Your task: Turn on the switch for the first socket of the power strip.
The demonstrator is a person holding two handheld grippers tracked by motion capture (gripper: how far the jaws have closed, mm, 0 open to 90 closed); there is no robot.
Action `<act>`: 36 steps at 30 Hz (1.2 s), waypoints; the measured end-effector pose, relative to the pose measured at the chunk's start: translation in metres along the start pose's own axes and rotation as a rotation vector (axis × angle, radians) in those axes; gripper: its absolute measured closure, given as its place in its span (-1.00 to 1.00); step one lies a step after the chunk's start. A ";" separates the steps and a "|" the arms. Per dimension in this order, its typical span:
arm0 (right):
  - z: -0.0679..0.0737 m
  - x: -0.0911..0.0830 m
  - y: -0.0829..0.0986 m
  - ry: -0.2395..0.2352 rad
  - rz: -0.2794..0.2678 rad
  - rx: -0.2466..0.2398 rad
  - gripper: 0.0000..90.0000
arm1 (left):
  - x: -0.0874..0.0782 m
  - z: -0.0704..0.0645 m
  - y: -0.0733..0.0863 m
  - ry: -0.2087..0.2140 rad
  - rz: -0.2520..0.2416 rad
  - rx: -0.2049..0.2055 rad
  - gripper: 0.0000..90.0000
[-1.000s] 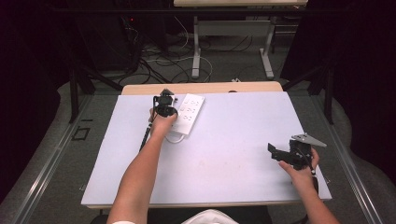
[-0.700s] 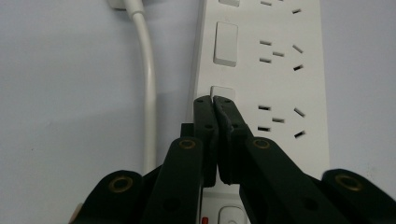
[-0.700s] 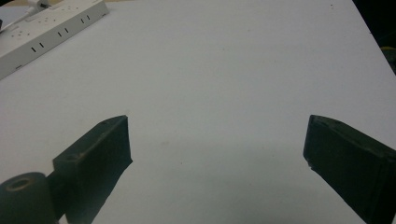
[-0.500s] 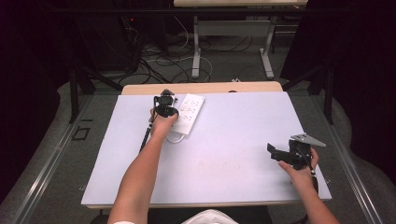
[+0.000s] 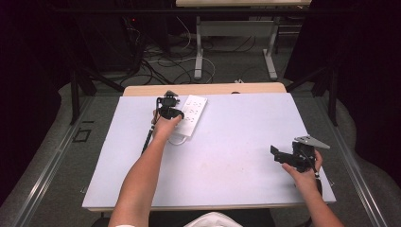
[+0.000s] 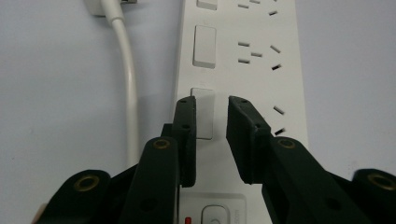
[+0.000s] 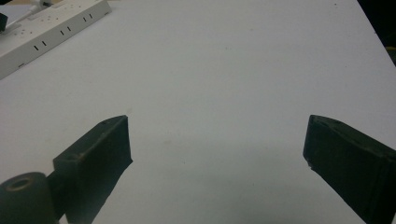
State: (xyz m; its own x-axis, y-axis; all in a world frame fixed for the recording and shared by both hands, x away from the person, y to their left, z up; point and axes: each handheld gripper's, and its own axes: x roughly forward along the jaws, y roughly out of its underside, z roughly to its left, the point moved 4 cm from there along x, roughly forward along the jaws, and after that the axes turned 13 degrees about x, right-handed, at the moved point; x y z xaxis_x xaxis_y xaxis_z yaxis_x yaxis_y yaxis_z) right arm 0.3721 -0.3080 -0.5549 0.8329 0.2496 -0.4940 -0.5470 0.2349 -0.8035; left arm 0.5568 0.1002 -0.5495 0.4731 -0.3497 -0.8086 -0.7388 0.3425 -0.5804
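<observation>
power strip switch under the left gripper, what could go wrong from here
The left gripper sits nearly closed over one rocker switch on the power strip; a tip could slide off sideways, missing the switch. Pressing may shove the strip, since the right gripper stays far off. The white cable runs close beside the jaws and might snag.

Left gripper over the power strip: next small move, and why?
Probably ease the left gripper straight down onto the rocker switch. Its jaws stand slightly apart, tips over that switch on the power strip, and contact can't be confirmed. The right gripper sits open, well away.
</observation>
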 end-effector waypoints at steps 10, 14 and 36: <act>-0.001 0.002 -0.001 -0.001 0.008 -0.005 -0.85 | -0.003 -0.003 -0.002 -0.013 -0.025 0.045 0.34; -0.002 0.001 0.000 -0.002 0.013 -0.001 -0.85 | -0.003 -0.005 -0.003 -0.011 -0.037 0.047 0.28; -0.001 -0.001 0.001 0.000 0.002 0.007 -0.84 | -0.024 -0.017 -0.005 0.019 -0.050 0.117 0.09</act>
State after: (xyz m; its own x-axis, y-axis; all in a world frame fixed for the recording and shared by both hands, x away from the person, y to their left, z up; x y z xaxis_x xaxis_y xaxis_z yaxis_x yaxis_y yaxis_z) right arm 0.3710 -0.3091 -0.5562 0.8317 0.2500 -0.4958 -0.5493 0.2407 -0.8002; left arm 0.5409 0.0919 -0.5256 0.4981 -0.3845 -0.7772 -0.6529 0.4235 -0.6279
